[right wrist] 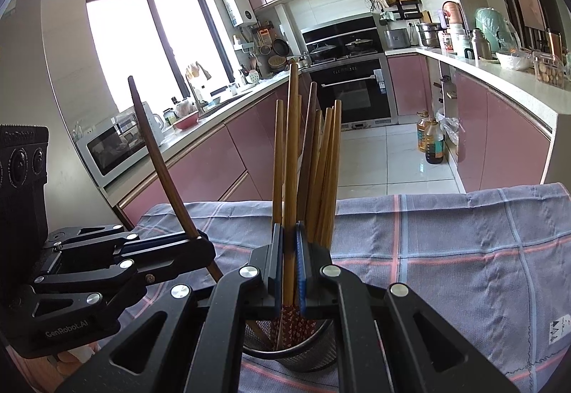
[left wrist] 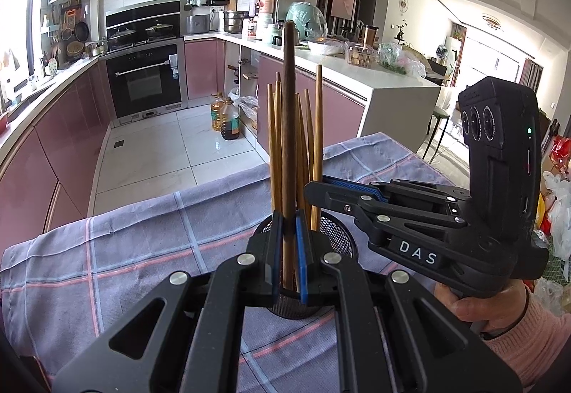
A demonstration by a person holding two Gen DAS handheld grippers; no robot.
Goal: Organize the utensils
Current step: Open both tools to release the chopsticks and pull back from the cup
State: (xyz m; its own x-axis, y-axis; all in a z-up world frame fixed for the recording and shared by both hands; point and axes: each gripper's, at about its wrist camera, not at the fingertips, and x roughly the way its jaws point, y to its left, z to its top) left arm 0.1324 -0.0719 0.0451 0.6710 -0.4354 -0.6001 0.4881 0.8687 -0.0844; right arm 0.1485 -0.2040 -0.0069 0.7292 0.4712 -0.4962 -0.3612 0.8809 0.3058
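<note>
Left wrist: left gripper [left wrist: 289, 250] clamps dark chopstick [left wrist: 288, 100], upright, tip up.

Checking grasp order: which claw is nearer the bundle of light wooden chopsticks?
Right. The right claw grips one of the light chopsticks; the left claw sits beside them, holding a dark chopstick.

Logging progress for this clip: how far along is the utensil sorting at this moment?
Nearly done, it seems. Done: a bunch of light chopsticks already stands in the mesh holder. In hand: the left gripper is shut on a dark chopstick over the holder, and the right gripper is shut on a light chopstick. Left: lowering and releasing both; no loose utensils show on the checked cloth.
</note>
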